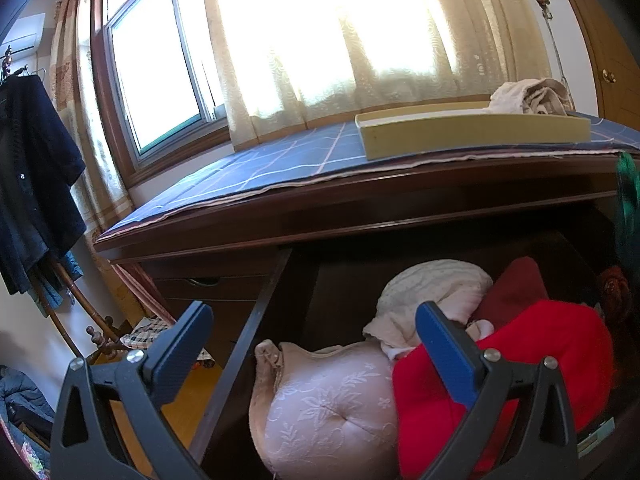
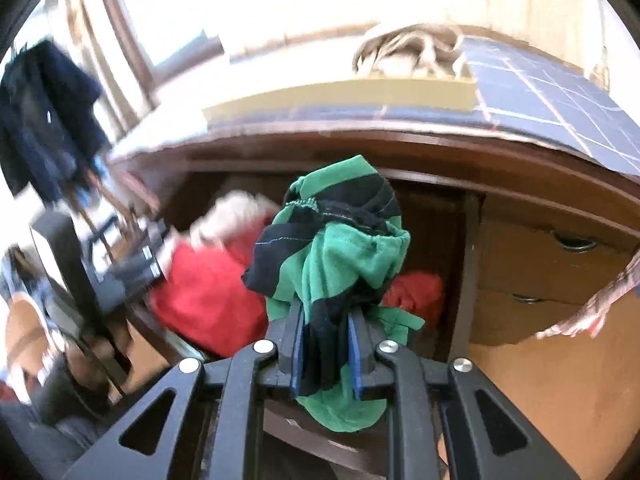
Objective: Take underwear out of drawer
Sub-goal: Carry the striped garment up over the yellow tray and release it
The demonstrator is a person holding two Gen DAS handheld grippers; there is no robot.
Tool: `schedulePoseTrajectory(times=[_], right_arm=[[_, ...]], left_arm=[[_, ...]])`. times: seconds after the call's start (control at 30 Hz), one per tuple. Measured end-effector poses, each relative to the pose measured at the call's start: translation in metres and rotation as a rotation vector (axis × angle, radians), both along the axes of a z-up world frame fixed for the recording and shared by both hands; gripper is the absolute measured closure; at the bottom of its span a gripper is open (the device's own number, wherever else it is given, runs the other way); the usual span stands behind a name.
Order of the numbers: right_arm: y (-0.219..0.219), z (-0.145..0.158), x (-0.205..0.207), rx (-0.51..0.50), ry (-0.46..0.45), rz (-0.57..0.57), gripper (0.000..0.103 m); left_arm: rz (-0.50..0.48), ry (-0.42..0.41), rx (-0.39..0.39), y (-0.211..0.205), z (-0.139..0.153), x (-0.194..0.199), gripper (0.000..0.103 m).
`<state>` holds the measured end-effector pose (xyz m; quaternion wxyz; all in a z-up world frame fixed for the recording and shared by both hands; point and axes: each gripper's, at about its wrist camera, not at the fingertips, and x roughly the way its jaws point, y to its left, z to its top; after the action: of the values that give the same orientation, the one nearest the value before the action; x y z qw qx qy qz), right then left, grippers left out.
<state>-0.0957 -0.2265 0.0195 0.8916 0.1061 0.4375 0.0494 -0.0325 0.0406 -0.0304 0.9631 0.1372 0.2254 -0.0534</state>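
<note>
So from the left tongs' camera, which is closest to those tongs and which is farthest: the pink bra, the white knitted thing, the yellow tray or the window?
1. Pink bra, in the drawer, right between the left tongs.
2. White knitted thing, deeper in the drawer.
3. Yellow tray, up on the dresser top, right.
4. Window, behind, left.

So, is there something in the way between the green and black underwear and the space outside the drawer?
Nothing visible blocks it. The right gripper is shut on the green and black underwear, which hangs above the red clothes in the drawer. The left gripper is open off to the side.
</note>
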Motion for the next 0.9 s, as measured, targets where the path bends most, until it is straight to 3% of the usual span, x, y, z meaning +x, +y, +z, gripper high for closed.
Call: schedulePoseTrajectory(times=[0.27, 0.6, 0.77, 0.9], right_arm=[[-0.003, 0.027, 0.009, 0.156, -0.102, -0.063, 0.083], [-0.012, 0.111, 0.045, 0.145, -0.274, -0.09, 0.083], [-0.04, 0.149, 0.094, 0.106, -0.33, -0.142, 0.083], [-0.067, 0.155, 0.14, 0.088, -0.32, -0.192, 0.083]], left_arm=[[-0.002, -0.003, -0.002, 0.001, 0.0, 0.0, 0.0], [-0.002, -0.004, -0.003, 0.001, 0.0, 0.0, 0.0], [-0.005, -0.006, -0.005, 0.001, 0.001, -0.001, 0.0], [-0.016, -0.012, -0.004, 0.002, 0.001, -0.002, 0.0]])
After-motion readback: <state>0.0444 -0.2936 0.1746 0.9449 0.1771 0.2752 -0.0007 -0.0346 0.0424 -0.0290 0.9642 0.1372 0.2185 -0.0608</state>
